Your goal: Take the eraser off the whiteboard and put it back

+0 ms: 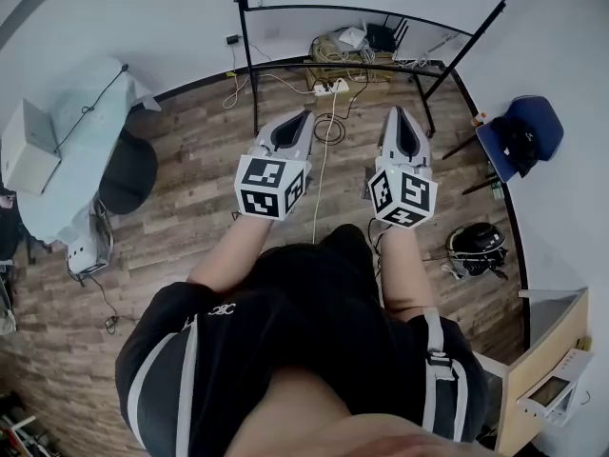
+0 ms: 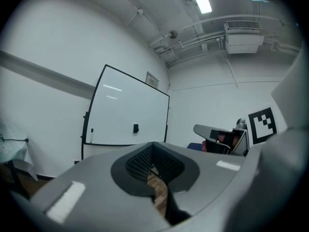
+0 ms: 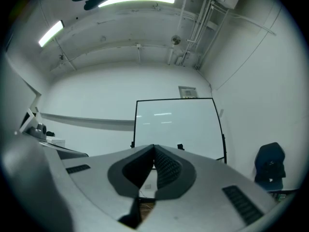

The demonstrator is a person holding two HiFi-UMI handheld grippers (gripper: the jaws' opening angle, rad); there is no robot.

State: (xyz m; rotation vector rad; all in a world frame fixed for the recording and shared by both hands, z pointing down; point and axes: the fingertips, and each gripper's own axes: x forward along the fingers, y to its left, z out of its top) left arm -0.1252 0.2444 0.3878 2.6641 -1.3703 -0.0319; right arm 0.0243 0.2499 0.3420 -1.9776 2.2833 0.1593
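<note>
Both devices face the black-framed white whiteboard [image 2: 126,108], which stands well apart from them. The left gripper [image 2: 153,145] and right gripper [image 3: 154,148] are each clenched tip to tip with nothing between the jaws. The small dark rectangular eraser [image 2: 135,128] clings to the board face near its lower edge, right of centre, and a thin dark marker [image 2: 91,131] sits at the lower left corner. Likely hazards: a gripper arriving clenched would nudge the eraser off the board onto the wooden plank floor [image 1: 190,208]; a hard push could rock the free-standing frame; the loose white and black cables [image 1: 328,127] by the stand could catch a foot. In the right gripper view, a dark spot at the board's lower edge, just above the jaws, may be the eraser, but it is too small to tell. The head view shows no eraser.
</note>
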